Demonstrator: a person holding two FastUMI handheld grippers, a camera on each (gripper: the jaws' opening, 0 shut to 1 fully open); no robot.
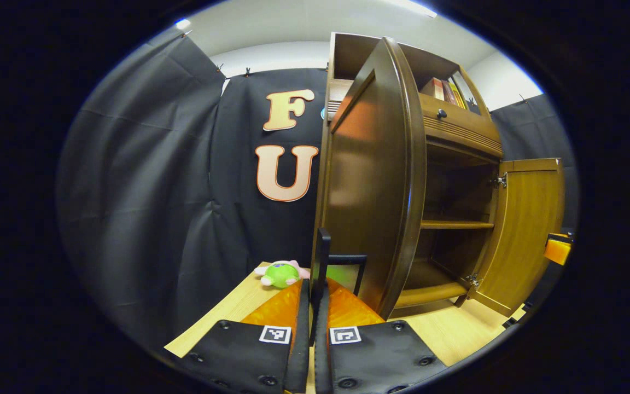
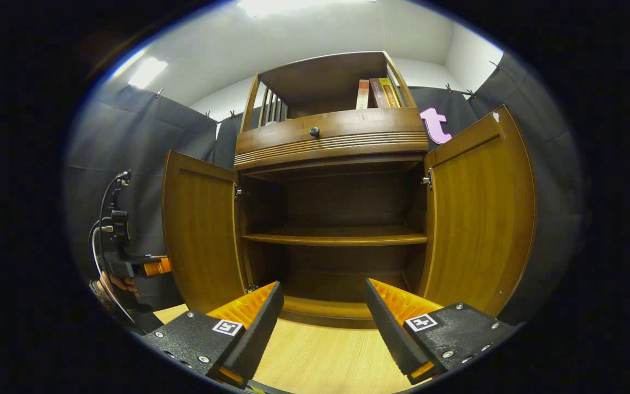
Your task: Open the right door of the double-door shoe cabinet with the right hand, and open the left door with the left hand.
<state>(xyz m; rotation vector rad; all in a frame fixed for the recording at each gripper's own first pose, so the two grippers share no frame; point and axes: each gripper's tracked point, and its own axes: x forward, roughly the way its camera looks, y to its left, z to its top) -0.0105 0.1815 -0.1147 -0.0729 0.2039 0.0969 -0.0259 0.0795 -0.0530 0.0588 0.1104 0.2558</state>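
- Both doors of the shoe cabinet [image 2: 342, 219] stand swung wide; left door [image 2: 203, 230], right door [image 2: 479, 213].
- Right gripper [image 2: 323, 320] faces the bare shelf [image 2: 337, 237], fingers spread apart, holding nothing.
- Left gripper [image 1: 311, 312], fingers pressed nearly together, sits just beside the left door's edge [image 1: 402, 219]; a plush toy [image 1: 281, 273] lies on the floor nearby.

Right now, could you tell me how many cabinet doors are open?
2: the left door swung out beside the left gripper, and the right door swung out opposite. Both show the shelf.

The brown wooden shoe cabinet [image 2: 331, 142] showed golden-brown inner door faces [image 2: 479, 213], a pale wood floor [image 2: 320, 355] lay beneath, and a green-and-pink plush toy [image 1: 281, 273] sat nearby.
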